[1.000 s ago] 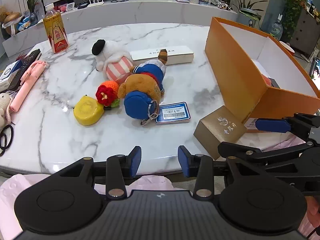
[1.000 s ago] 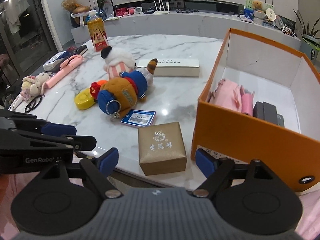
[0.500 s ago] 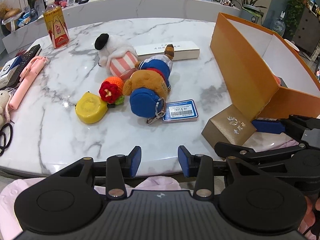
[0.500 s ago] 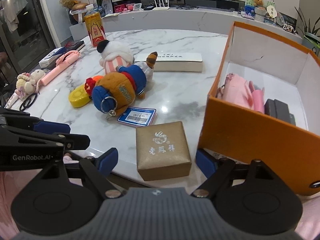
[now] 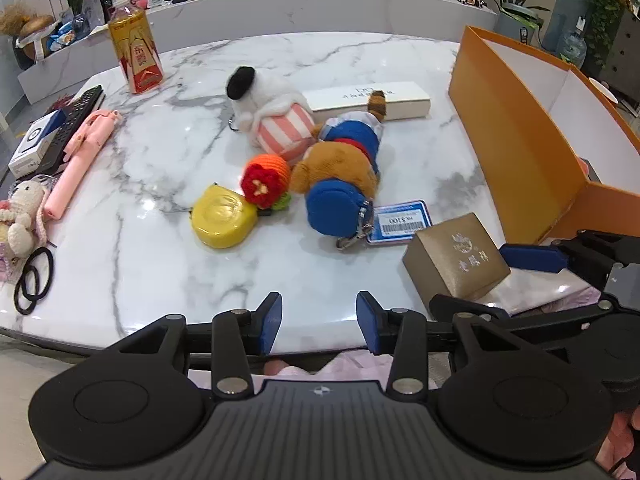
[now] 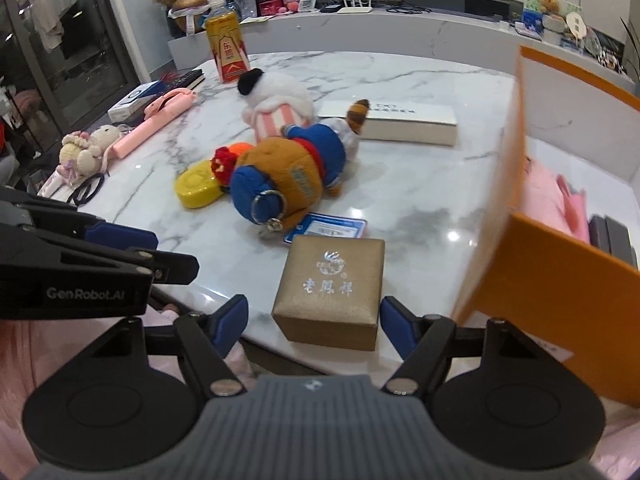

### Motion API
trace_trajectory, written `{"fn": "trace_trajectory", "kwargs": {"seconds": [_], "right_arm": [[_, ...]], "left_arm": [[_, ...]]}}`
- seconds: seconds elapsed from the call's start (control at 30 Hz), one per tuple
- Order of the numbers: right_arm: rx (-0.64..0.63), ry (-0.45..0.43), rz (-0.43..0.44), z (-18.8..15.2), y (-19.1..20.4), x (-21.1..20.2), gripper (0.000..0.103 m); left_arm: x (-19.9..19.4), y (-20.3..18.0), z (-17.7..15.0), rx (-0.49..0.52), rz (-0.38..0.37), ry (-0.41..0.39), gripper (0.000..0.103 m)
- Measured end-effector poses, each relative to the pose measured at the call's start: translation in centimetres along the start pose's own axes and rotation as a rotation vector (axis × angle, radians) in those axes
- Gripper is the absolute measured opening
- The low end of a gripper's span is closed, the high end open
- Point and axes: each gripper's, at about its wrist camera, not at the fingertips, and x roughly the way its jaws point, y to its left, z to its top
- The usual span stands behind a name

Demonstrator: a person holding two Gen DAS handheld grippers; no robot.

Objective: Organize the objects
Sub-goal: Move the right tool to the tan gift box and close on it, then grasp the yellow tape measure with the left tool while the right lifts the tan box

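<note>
A living room with a long white counter and potted plants lies behind the white marble worktop [image 5: 132,264]. In the left wrist view, the left gripper [image 5: 319,322] hangs at the worktop's near edge, its blue pads partly apart with nothing between them. Ahead lie a yellow round plastic case [image 5: 223,221], a red and orange crocheted flower [image 5: 266,178], a brown plush bear in blue clothes [image 5: 340,176] and a white plush toy with a pink striped body [image 5: 276,120], all bunched together. A blue barcode tag [image 5: 402,221] lies beside the bear, and a square gold gift box [image 5: 456,260] sits near the worktop's edge, just left of the tall open orange cardboard box [image 5: 520,148]. In the right wrist view, the right gripper [image 6: 314,320] has its pads either side of the gold gift box [image 6: 332,280], clear of its sides, and its jaws are closing. The orange cardboard box [image 6: 560,292] stands just right of it, holding pink and dark items. Farther back lie a long white flat box [image 6: 404,120], a pink selfie stick [image 6: 154,126] and a yellow drink bottle [image 6: 228,52].
</note>
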Motion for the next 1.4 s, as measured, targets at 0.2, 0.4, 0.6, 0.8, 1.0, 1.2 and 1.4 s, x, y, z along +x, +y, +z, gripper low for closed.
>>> {"fn": "trace_trajectory", "kwargs": {"seconds": [0.2,0.4,0.6,0.8,1.0,1.2,1.4], "right_arm": [[-0.023,-0.004,-0.093,1.7,1.4,0.5,0.077],[-0.031,0.049,-0.135,2.6,1.9,2.1,0.073],[-0.032,0.078,-0.160,3.1,2.1,2.9,0.062],[-0.070,0.079,-0.138,3.9,2.6,3.3,0.061],[-0.117,0.055,-0.136,5.6,2.6,2.9,0.061],[-0.155,0.057,-0.131,7.3,2.1,2.9,0.061],[-0.177,0.064,-0.121,8.4,1.6,3.1,0.061]], "left_arm": [[-0.2,1.0,0.7,0.024,-0.001,-0.018,0.052],[0.5,1.6,1.4,0.052,0.009,-0.013,0.052],[1.0,2.1,2.2,0.078,0.007,-0.009,0.052],[2.1,3.5,3.5,0.150,0.019,-0.008,0.067],[4.0,5.3,5.7,0.320,0.030,0.019,0.073],[7.4,6.9,7.4,0.377,-0.062,0.096,0.074],[9.4,7.1,7.5,0.454,-0.082,0.143,0.074]]}}
